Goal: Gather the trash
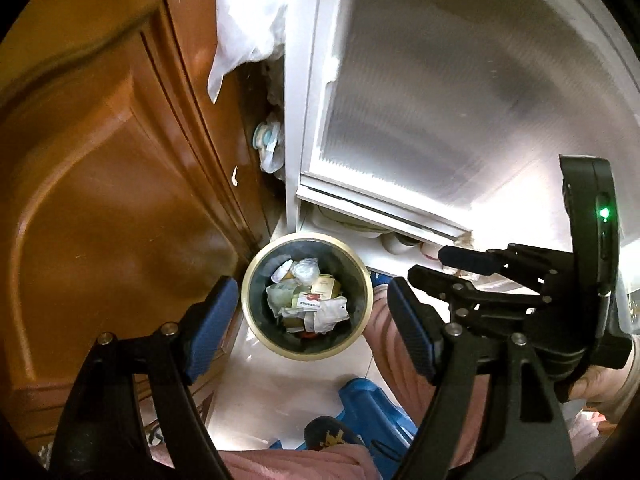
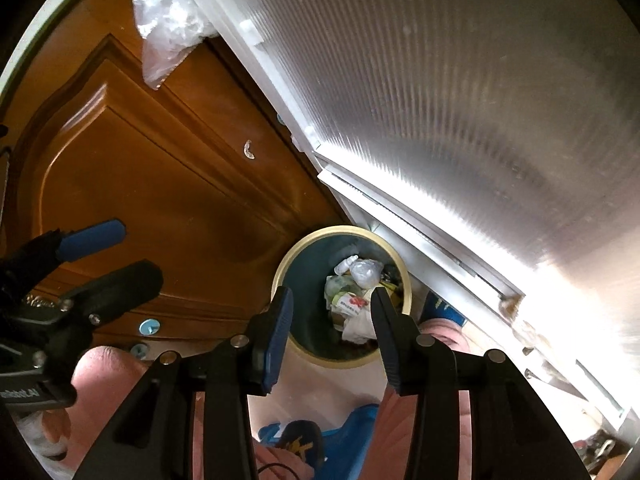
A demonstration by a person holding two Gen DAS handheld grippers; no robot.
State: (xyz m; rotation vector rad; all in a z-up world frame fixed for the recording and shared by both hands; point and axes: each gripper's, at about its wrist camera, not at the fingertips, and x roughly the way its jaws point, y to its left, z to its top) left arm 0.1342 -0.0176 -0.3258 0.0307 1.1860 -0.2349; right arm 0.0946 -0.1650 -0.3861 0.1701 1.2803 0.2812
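Trash [image 1: 308, 300]: crumpled paper, wrappers and a small carton, lying loose in the bottom of a round bin [image 1: 256, 272] with a pale rim, which stands on the light floor in the corner where the brown wooden door [image 1: 100, 168] meets the white-framed ribbed panel [image 1: 440, 80]; tucked there, I judge, to keep it out of the walkway. Left wrist view: my left gripper [image 1: 308, 320] hangs above the bin mouth, pointing steeply down, its blue pads [image 1: 212, 320] standing wide to either side of the rim with nothing between them but the view of the bin, so I hold nothing here. My right gripper [image 1: 436, 268] shows at the right edge, carried in my hand [image 1: 600, 380], jaws partly apart and empty as far as I can see. A pink-clad leg [image 1: 384, 328] and a blue slipper [image 1: 376, 412] stand beside the bin; a clear plastic bag [image 1: 248, 12] hangs high by the door. Right wrist view: my right gripper [image 2: 332, 328] also looks down into the bin, jaws a moderate gap apart, nothing clamped, the trash framed between them. My left gripper appears at the left edge, jaws spread. Both held over the opening, I judge, because anything let go from here falls inside.
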